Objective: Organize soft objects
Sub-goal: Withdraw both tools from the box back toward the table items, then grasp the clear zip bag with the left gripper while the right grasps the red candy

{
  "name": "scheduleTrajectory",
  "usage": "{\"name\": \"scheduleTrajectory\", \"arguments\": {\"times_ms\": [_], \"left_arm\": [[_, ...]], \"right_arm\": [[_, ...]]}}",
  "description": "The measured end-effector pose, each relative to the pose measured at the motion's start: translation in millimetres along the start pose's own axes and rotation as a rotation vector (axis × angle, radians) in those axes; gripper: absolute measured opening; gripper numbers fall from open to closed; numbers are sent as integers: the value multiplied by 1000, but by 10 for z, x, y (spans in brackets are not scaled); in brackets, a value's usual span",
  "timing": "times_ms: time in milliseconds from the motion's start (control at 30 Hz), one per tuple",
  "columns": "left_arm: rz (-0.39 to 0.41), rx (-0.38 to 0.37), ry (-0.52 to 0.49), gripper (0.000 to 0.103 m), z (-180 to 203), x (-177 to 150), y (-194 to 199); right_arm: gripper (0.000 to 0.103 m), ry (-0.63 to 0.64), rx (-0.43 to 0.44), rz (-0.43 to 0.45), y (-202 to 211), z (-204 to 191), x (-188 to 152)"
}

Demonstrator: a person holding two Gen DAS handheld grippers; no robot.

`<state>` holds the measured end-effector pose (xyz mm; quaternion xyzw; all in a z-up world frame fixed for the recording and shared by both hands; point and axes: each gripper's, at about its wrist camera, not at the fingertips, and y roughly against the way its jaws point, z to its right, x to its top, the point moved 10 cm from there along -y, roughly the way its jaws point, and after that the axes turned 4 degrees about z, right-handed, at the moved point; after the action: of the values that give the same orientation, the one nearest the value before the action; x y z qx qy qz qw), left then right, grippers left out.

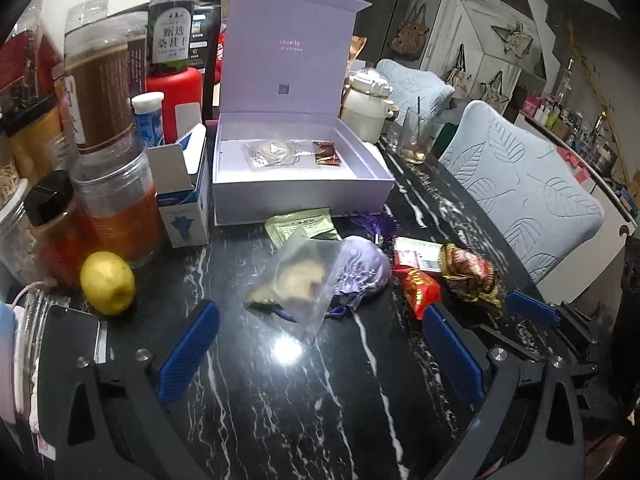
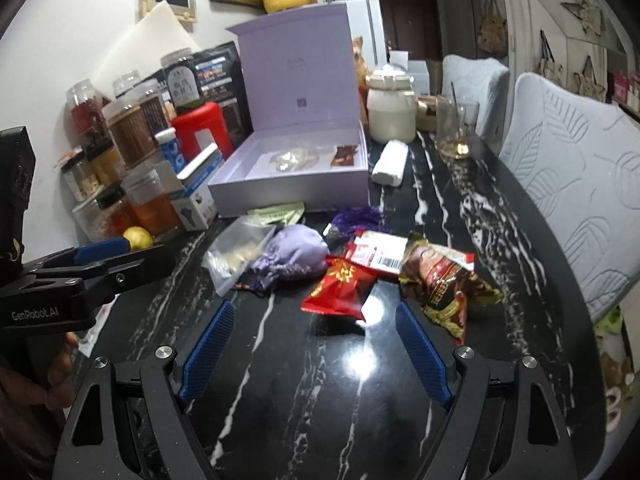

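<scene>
both claws hang spread and empty over the black marble table (image 1: pixel 280 400), the left gripper (image 1: pixel 320 328) with the clear pouch (image 1: pixel 298 280) at its twelve o'clock, the right gripper (image 2: pixel 314 328) with the red packet (image 2: pixel 340 288) at twelve, and the open lavender box (image 1: pixel 300 176) beyond.

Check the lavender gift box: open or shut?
Open. The lavender gift box has its lid standing upright behind it, with two packets lying inside the tray.

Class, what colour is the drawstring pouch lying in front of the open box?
Lilac purple: the drawstring pouch shows best in the right wrist view.
</scene>
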<state>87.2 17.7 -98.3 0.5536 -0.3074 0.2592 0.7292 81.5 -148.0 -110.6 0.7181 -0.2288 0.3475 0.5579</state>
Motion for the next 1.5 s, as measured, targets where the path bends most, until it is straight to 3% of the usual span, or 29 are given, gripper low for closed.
{"name": "scheduleTrajectory", "arguments": {"times_ms": [533,1067,1267,1367,1500], "left_arm": [[-111,8,13,103,-222,-61,-690],[-200,-62,-10,103,-301,-57,-1127],[-201,-84,-41,103,-277,-46,-1163],[-206,-106,-55,103,-220,-34,-1168],[-203,-120,-63,102,-194,-33,-1193]], "right_arm": [[84,-44,0,-67,-606,225,-8],[83,-49,-3,-117,-917,301,26],[79,-31,1,-125,-907,264,28],[72,-25,22,-138,-901,203,3],[71,-31,28,-149,-906,160,-41]]}}
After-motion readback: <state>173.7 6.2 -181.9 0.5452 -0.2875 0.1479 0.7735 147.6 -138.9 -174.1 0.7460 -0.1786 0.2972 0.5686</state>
